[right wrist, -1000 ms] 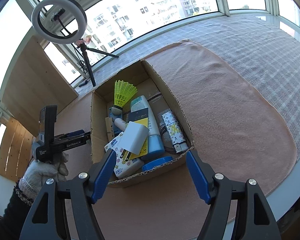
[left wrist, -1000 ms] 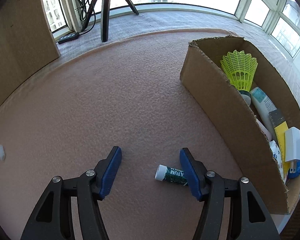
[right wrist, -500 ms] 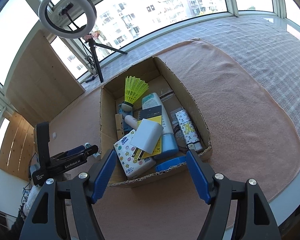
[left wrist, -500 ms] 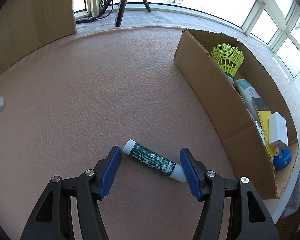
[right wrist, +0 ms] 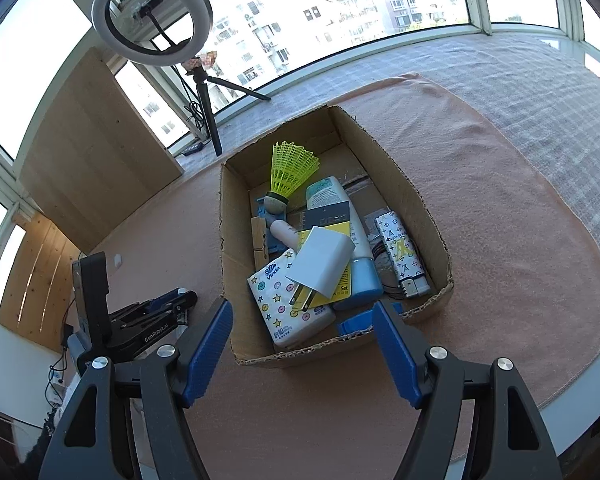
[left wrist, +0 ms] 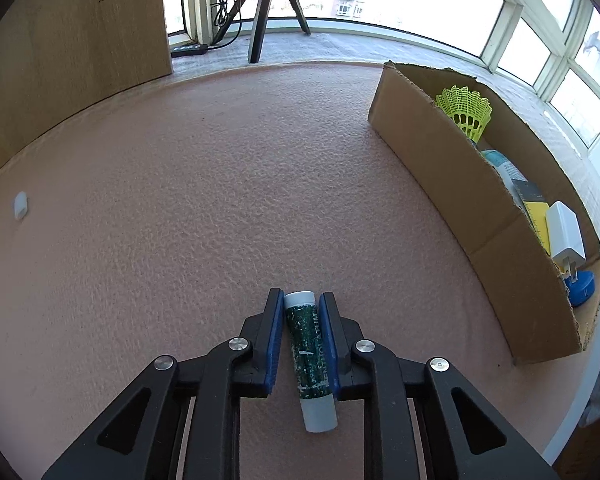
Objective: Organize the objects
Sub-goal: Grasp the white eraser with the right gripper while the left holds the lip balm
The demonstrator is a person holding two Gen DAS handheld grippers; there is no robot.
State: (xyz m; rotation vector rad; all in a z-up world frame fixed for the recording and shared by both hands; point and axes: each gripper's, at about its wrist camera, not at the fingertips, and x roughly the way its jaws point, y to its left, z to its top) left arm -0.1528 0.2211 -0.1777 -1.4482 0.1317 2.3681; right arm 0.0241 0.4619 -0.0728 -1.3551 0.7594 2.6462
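Rough pink mat [left wrist: 204, 200] — matt cardboard box [left wrist: 460, 184]

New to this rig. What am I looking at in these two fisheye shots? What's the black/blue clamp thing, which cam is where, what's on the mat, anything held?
There is no robot arm: a person holds a two-finger clamp in each hand, and a fisheye camera on each one looks forward along its fingers.

In the left wrist view, the left gripper has its blue pads shut on a green lip balm tube, which lies along the fingers over the pink mat. A small white piece lies far off on the mat.

In the right wrist view, the right gripper is open and empty, above the near end of the cardboard box. In the box are a yellow shuttlecock, a white charger plug, a tissue pack, a bottle and more. The other clamp shows at the lower left.
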